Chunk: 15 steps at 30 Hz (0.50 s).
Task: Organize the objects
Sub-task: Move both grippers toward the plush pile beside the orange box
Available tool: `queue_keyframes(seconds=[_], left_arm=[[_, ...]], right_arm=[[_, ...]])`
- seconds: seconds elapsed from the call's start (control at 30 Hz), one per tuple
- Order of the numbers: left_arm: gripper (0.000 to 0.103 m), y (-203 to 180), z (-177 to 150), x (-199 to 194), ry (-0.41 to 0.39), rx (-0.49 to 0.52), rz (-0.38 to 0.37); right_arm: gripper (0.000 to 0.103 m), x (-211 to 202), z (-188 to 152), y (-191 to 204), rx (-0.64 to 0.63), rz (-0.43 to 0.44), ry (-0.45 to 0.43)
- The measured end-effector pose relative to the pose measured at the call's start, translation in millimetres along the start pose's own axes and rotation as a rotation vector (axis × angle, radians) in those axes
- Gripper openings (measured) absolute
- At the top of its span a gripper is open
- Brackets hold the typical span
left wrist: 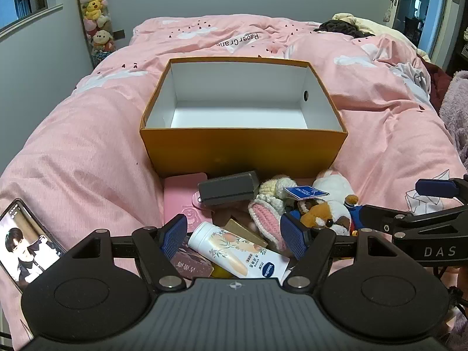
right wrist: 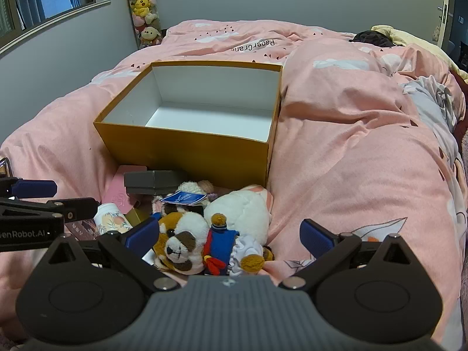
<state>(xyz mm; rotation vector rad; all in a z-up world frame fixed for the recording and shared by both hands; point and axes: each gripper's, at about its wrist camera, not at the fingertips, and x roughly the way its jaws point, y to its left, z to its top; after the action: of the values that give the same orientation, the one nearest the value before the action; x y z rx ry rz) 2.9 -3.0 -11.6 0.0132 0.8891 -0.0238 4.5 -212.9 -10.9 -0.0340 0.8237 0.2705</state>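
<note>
An open orange box [left wrist: 242,149] [right wrist: 187,152] with a white empty inside sits on the pink bed. In front of it lies a pile: a white lotion tube [left wrist: 234,251] [right wrist: 111,219], a grey case [left wrist: 228,190] [right wrist: 152,181], a pink notebook [left wrist: 178,201], a crocheted bunny [left wrist: 269,204], a red panda plush [left wrist: 324,213] [right wrist: 187,239] and a white plush [right wrist: 242,207]. My left gripper [left wrist: 234,235] is open, its pads either side of the tube. My right gripper [right wrist: 229,235] is open around the red panda plush.
A phone [left wrist: 26,245] with a lit screen lies on the duvet at the left. The pink duvet [right wrist: 365,161] is bunched up to the right of the box. Plush toys [left wrist: 95,14] hang in the far corner. A door [left wrist: 415,0] stands far right.
</note>
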Motion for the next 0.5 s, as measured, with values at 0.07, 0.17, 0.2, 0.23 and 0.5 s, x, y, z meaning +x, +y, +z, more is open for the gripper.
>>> queue_keyframes(seconds=[0.07,0.17,0.2,0.23,0.5], left_arm=[[0.083,0.0,0.1,0.1,0.000,0.001,0.000],[0.083,-0.2,0.1,0.0,0.001,0.001,-0.002],[0.083,-0.3,0.2,0.0,0.000,0.002,-0.001],[0.083,-0.3,0.1,0.1,0.000,0.002,-0.001],[0.083,-2.1,1.1,-1.0,-0.002,0.009,-0.010]], right_arm=[[0.102,0.2,0.2,0.4,0.001,-0.001,0.001],[0.102,0.8,0.7,1.2,0.001,-0.003,0.008],[0.102,1.1,1.2,1.6,0.001,-0.003,0.010],[0.102,1.1,1.3,1.6,0.000,-0.003,0.011],[0.102,3.4,3.4,2.4,-0.003,-0.005,0.030]])
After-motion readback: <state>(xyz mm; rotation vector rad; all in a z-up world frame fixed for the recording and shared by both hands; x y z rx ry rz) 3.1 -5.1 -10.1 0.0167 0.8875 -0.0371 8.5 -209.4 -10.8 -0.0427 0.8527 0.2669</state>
